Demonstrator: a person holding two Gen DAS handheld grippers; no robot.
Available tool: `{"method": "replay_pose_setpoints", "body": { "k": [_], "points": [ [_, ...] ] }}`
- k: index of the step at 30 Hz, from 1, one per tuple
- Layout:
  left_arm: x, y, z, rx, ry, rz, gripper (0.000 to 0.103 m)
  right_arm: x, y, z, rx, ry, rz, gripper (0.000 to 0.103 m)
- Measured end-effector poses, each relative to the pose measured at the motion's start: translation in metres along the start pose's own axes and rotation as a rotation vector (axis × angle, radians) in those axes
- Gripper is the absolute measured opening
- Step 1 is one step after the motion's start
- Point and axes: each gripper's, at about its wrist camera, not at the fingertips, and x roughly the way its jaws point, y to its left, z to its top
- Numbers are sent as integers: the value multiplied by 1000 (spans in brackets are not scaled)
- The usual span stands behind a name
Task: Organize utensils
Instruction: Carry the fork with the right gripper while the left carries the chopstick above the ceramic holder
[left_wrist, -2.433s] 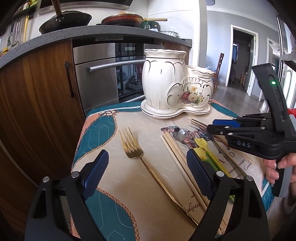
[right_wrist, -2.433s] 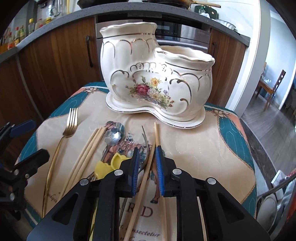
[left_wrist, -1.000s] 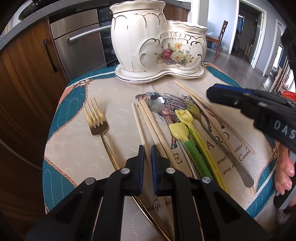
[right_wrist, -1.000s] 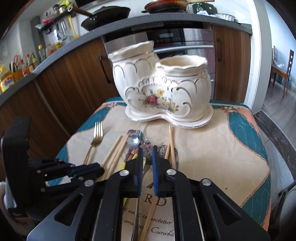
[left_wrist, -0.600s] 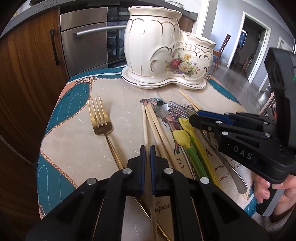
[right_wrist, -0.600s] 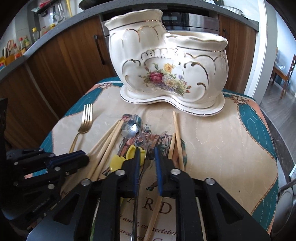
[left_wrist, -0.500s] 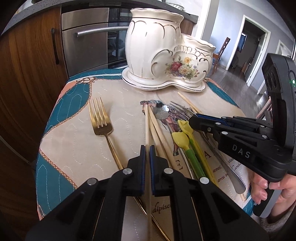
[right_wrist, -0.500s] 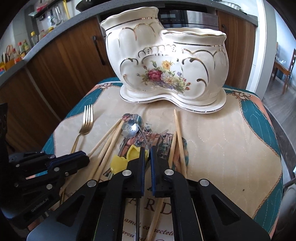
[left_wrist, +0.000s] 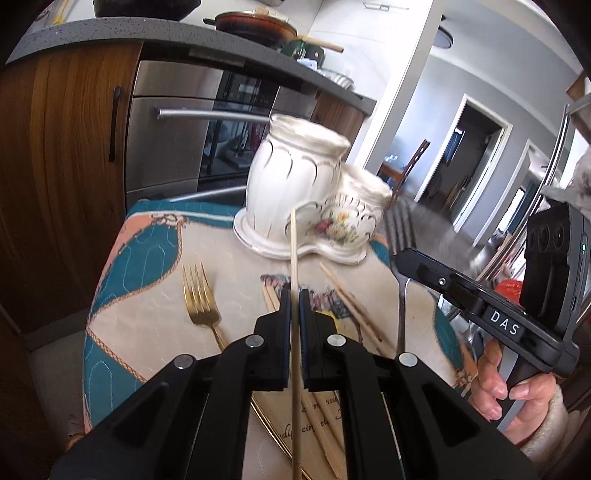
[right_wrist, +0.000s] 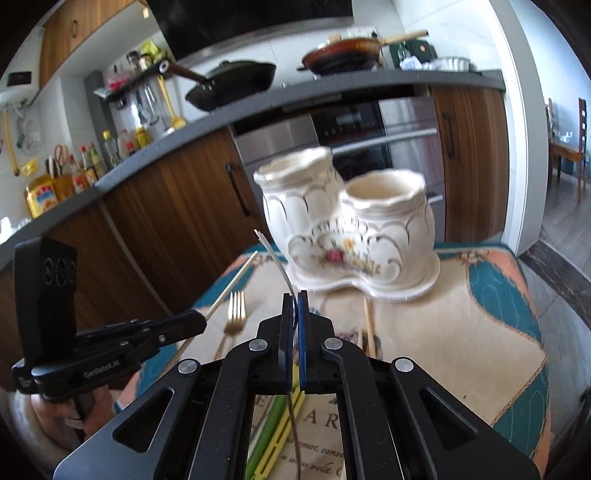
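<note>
Ceramic holder (right_wrist: 354, 236), two-cupped, sits centre frame on the quilted cloth (right_wrist: 461, 332), both mouths free for loading. Left gripper (left_wrist: 291, 295) is clamped on one chopstick (left_wrist: 293, 251); right gripper (right_wrist: 294, 295) is clamped on a silver fork (right_wrist: 280, 266), both lifted, probably holder-bound. Gold fork (left_wrist: 201, 299) remains on cloth. Lettering: "DAS", "GenRobot.AI".

Right claw (right_wrist: 294, 295) pinches silver fork (right_wrist: 275, 254) above cloth (right_wrist: 461, 332).
</note>
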Motion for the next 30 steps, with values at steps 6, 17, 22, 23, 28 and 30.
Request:
{"method": "replay_pose_setpoints", "body": {
  "k": [6, 17, 22, 23, 28, 30],
  "points": [
    [-20, 0, 26, 19, -90, -14, 4, -20, 3, 23, -28, -125, -20, 3],
    [-29, -21, 112, 91, -307, -82, 4, -31, -12, 83, -26, -255, -87, 3],
    [7, -31, 157, 87, -349, -122, 4, -26, -31, 119, 14, -358, -138, 3],
    [19, -31, 165, 75, -351, -116, 4, -25, -35, 124, 30, -381, -142, 3],
    [51, -35, 185, 84, -409, -77, 4, -18, -57, 131, 111, -478, -153, 3],
    [62, -35, 191, 79, -421, -59, 4, -15, -61, 129, 107, -514, -169, 3]
  ]
}}
